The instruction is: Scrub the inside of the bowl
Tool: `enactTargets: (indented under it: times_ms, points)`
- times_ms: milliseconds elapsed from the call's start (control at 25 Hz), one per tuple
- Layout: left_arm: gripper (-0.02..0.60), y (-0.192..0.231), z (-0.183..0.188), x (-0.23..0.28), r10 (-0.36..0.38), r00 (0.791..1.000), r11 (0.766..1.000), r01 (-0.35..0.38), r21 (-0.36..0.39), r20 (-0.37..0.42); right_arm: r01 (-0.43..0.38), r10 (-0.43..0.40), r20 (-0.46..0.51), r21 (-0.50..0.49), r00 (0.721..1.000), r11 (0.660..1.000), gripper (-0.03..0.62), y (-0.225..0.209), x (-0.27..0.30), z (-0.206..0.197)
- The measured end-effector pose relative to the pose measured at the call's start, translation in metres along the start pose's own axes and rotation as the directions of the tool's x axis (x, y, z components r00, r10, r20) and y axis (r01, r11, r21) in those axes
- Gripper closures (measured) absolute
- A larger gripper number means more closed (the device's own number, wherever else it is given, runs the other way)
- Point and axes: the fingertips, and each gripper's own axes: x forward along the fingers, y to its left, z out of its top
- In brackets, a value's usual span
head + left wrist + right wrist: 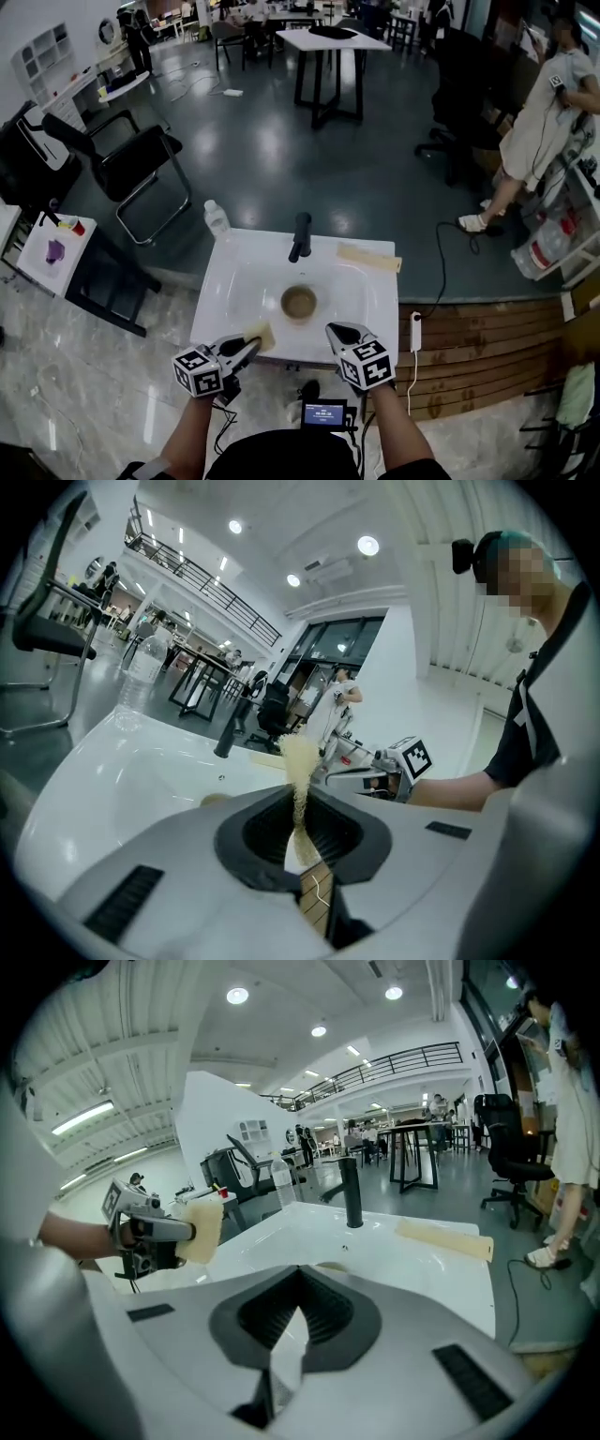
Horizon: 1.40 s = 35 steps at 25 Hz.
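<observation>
Yellow sponge (262, 334) is clamped in the left claw (249, 343). The left gripper view shows both jaws pressed onto it, with the free end sticking up past the tips. Right claw (337, 331): jaws drawn together, nothing between them in its own view. Both claws hover over the near rim of the white sink (375, 298), one left and one right of centre, apart from each other.

Brown bowl (299, 302) stands upright in the middle of the basin, just beyond the claws and near of the black tap (300, 236). Neither claw touches it. A pale cloth strip (368, 258) lies on the far right of the sink rim.

Step in hand, as we read it: approach. The tool is gripped and scrubbing has not yet begun. Next move, in our judgement: carry the sponge forward and down into the bowl, press it against the inner wall and work round. The bowl sits loose in a smooth basin and will likely slide or spin. We expect the right claw will have to open and steady the rim.
</observation>
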Motion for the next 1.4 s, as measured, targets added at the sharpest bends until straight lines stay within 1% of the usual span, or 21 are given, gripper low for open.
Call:
enactTargets:
  times_ms: [200, 400, 560, 720, 840, 1000, 1200, 1400]
  points:
    - [0.557, -0.028, -0.012, -0.028, -0.003, 1.0, 0.998, 0.002, 0.063, 0.022, 0.052, -0.05, 0.051, -0.04, 0.997, 0.998, 0.586, 0.045, -0.025, -0.003]
    - [0.557, -0.069, -0.031, -0.059, -0.014, 0.999, 0.995, 0.009, 0.103, 0.051, 0.099, -0.093, 0.102, -0.054, 0.99, 0.994, 0.586, 0.087, -0.07, -0.017]
    - [0.557, -0.097, -0.049, -0.079, -0.018, 0.997, 0.993, 0.009, 0.119, 0.072, 0.142, -0.135, 0.131, -0.049, 0.982, 0.989, 0.586, 0.112, -0.109, -0.032]
    - [0.557, -0.128, -0.063, -0.092, -0.032, 0.996, 0.992, 0.022, 0.121, 0.085, 0.169, -0.159, 0.124, -0.069, 0.979, 0.983, 0.586, 0.13, -0.14, -0.05]
    - [0.557, -0.151, -0.076, -0.095, -0.045, 0.996, 0.993, 0.036, 0.11, 0.081, 0.17, -0.16, 0.131, -0.067, 0.978, 0.983, 0.585, 0.136, -0.162, -0.06]
    - [0.557, -0.184, -0.093, -0.094, -0.062, 0.995, 0.995, 0.056, 0.084, 0.075, 0.151, -0.141, 0.156, -0.057, 0.978, 0.987, 0.586, 0.139, -0.186, -0.071]
    - [0.558, -0.226, -0.11, -0.085, -0.058, 0.996, 0.994, 0.052, 0.098, 0.061, 0.119, -0.105, 0.19, -0.06, 0.976, 0.991, 0.585, 0.139, -0.219, -0.086]
    - [0.557, -0.268, -0.134, -0.076, -0.056, 0.997, 0.994, 0.05, 0.096, 0.054, 0.095, -0.083, 0.199, -0.05, 0.976, 0.994, 0.586, 0.134, -0.251, -0.118]
